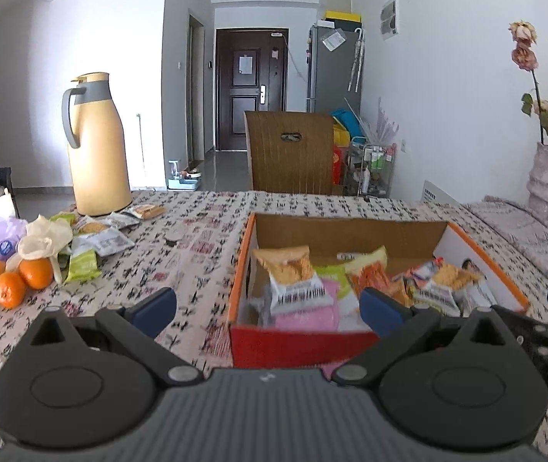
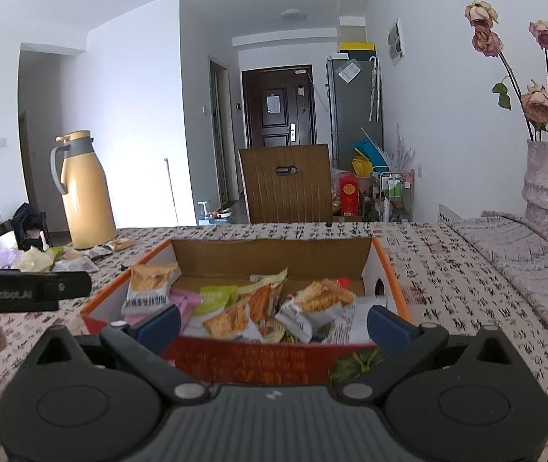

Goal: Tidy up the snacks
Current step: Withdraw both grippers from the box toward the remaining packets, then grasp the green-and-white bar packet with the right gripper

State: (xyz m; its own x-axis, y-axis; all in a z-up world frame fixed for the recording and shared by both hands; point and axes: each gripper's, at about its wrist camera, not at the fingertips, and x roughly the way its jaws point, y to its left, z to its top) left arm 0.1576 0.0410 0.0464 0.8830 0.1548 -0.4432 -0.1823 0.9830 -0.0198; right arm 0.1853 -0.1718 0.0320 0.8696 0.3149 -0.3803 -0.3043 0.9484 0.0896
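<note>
While both grippers, left (image 1: 268,306) and right (image 2: 274,321), hover spread wide and empty before the box (image 2: 266,360), most snacks (image 2: 235,308) sit inside, leaving loose packets (image 1: 97,238) by the jug (image 1: 95,146), likely next.

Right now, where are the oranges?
In the left wrist view the oranges lie at the table's far left, beside the loose snack packets, in front of the yellow thermos jug.
</note>
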